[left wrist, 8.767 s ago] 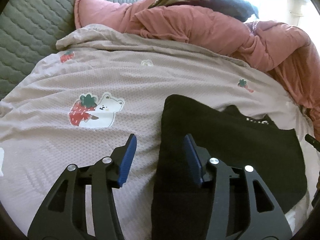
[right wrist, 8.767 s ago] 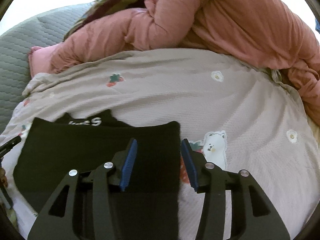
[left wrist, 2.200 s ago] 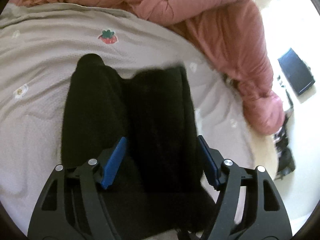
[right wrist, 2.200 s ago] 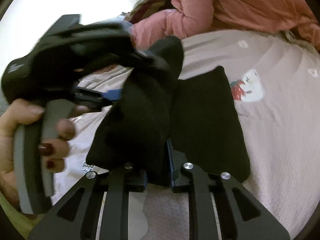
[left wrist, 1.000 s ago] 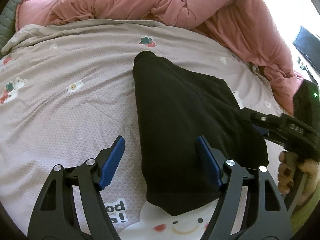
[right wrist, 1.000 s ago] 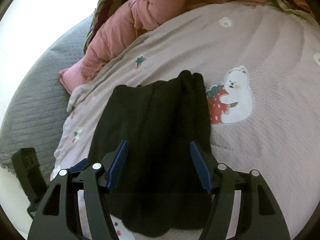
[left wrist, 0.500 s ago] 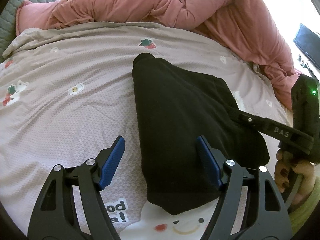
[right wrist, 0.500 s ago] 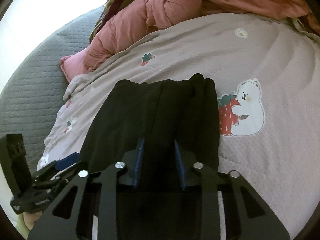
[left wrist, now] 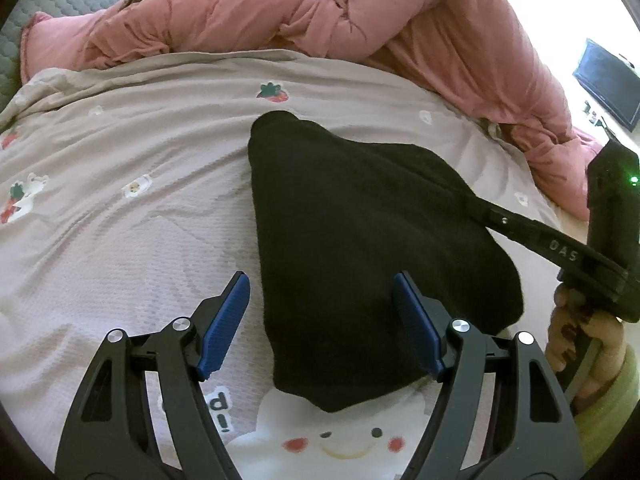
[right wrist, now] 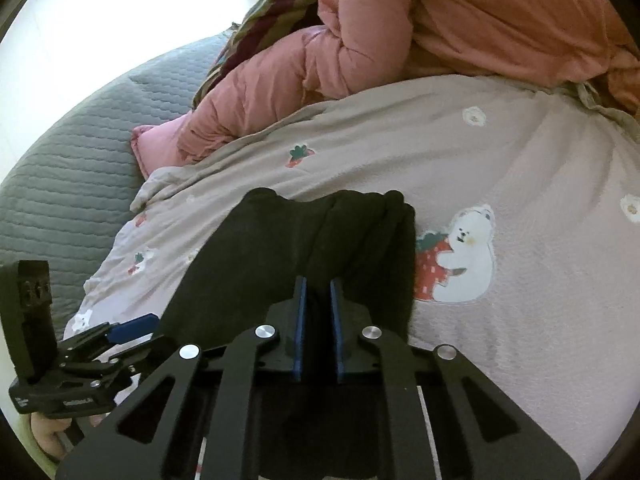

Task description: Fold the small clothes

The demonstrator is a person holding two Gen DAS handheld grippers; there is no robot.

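Observation:
A small black garment (left wrist: 360,232), folded into a narrow bundle, lies on the pale printed bedsheet (left wrist: 120,220). My left gripper (left wrist: 320,320) is open, its blue pads on either side of the garment's near end, holding nothing. My right gripper (right wrist: 318,300) is shut on a fold of the black garment (right wrist: 304,248) near its edge. In the left wrist view the right gripper (left wrist: 468,204) reaches into the garment's right side. In the right wrist view the left gripper (right wrist: 132,326) shows at lower left beside the garment.
A bunched pink duvet (left wrist: 400,32) lies across the far side of the bed. A grey quilted cover (right wrist: 72,168) lies at the left. A striped cloth (right wrist: 260,24) sits behind the duvet. A dark screen (left wrist: 608,84) stands off the bed at right.
My right gripper has closed from wide open onto a fold of the black garment. My left gripper has stayed open in place over the garment's near end.

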